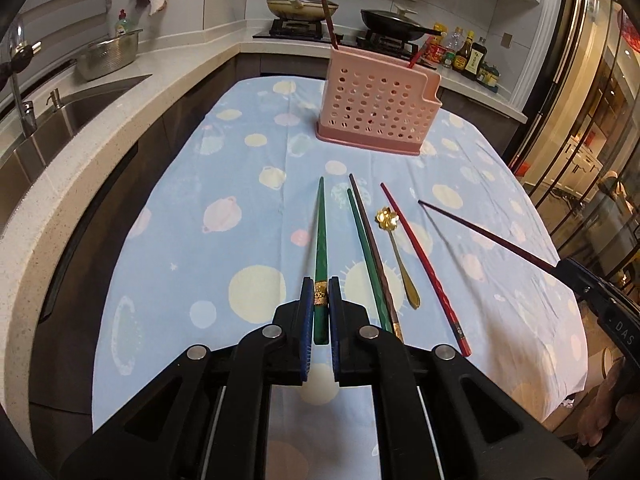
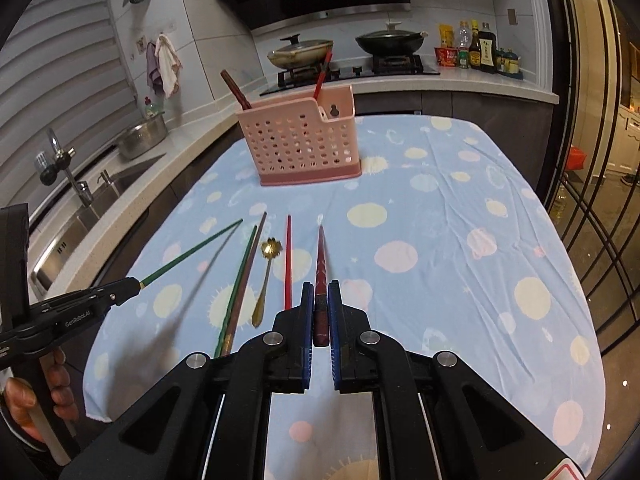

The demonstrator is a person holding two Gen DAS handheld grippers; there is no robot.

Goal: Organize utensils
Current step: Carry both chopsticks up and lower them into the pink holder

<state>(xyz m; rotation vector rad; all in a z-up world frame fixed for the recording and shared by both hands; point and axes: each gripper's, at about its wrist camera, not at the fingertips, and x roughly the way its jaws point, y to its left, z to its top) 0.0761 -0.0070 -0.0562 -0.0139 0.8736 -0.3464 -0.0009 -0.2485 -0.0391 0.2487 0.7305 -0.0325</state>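
Note:
My left gripper [image 1: 320,294] is shut on a green chopstick [image 1: 321,232], held above the cloth; it also shows in the right wrist view [image 2: 188,254]. My right gripper [image 2: 320,298] is shut on a dark red chopstick [image 2: 321,260], also seen in the left wrist view [image 1: 484,232]. On the cloth lie a green chopstick [image 1: 366,256], a brown chopstick [image 1: 374,252], a gold flower spoon [image 1: 400,260] and a red chopstick [image 1: 424,264]. A pink perforated utensil holder [image 1: 376,110] stands beyond them with two chopsticks in it.
The table wears a blue planet-print cloth [image 1: 224,184]. A counter with a sink [image 1: 80,104] runs along the left. A stove with two pans [image 1: 344,16] and sauce bottles [image 1: 468,56] are behind. Glass doors [image 2: 600,160] are at the right.

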